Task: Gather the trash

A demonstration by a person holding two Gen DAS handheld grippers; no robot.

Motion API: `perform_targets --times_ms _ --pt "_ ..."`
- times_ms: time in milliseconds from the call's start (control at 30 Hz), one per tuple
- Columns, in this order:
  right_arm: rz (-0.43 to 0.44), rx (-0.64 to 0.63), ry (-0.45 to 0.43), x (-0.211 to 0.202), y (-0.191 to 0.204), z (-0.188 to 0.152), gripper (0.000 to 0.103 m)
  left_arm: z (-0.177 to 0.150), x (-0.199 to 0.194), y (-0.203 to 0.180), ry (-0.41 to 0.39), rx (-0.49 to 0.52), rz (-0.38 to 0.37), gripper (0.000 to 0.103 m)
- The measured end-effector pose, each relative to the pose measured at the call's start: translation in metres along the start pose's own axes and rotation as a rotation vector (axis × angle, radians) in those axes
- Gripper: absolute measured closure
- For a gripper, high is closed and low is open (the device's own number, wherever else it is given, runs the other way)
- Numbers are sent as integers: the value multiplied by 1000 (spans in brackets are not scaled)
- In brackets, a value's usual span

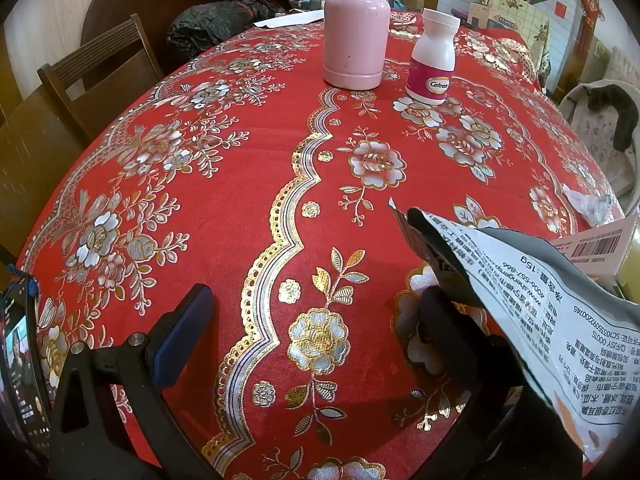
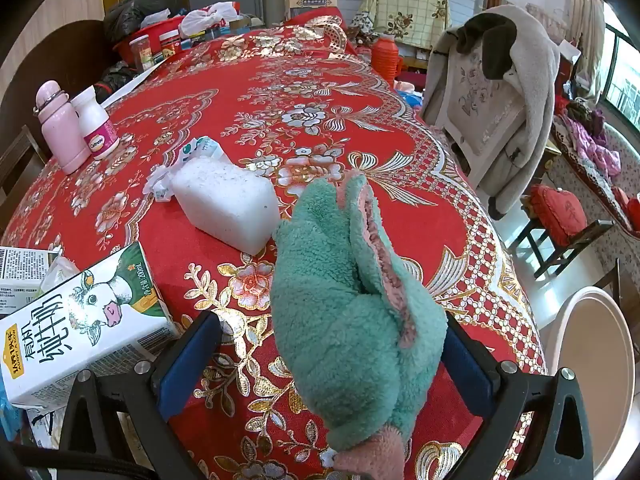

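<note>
Tablecloth (image 1: 240,200), red with gold flowers, covers the table in a cluttered room. Left gripper (image 1: 316,320) gapes over bare cloth, a snack wrapper (image 1: 540,312) draped across its right finger. Right gripper (image 2: 332,344) gapes around a green cloth (image 2: 340,320), milk carton (image 2: 80,312) beside its left finger.

A lived-in home is shown, its dining and living area. Ahead of the jaws a dining table is covered by a red tablecloth (image 1: 248,208) printed with gold and silver flowers. A pink flask (image 1: 356,32) and a white supplement bottle (image 1: 434,60) are stood on it far ahead. To the left of the jaws a wooden chair (image 1: 100,76) is pushed against the table. To the right, a fleece coat (image 2: 520,92) is draped over a chair back, and red festive hangings (image 1: 592,4) are seen on the far wall.
</note>
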State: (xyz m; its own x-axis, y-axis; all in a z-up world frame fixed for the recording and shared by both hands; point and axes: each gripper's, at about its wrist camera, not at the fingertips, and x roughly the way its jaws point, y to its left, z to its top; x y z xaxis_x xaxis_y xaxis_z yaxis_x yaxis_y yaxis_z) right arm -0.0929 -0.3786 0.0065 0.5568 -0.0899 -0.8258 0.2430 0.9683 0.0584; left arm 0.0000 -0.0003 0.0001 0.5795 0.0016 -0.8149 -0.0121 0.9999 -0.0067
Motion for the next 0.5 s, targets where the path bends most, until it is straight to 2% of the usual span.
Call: perform_targets --times_ms 267,367,500 --pt "-1 0 0 0 0 0 0 -7 -14 4 79 -14 -8 1" --pt "16 -14 5 -1 0 -1 0 -14 -35 5 47 -34 13 1" --pt "32 -78 63 -13 -5 -9 0 -14 -71 3 14 -54 38 1"
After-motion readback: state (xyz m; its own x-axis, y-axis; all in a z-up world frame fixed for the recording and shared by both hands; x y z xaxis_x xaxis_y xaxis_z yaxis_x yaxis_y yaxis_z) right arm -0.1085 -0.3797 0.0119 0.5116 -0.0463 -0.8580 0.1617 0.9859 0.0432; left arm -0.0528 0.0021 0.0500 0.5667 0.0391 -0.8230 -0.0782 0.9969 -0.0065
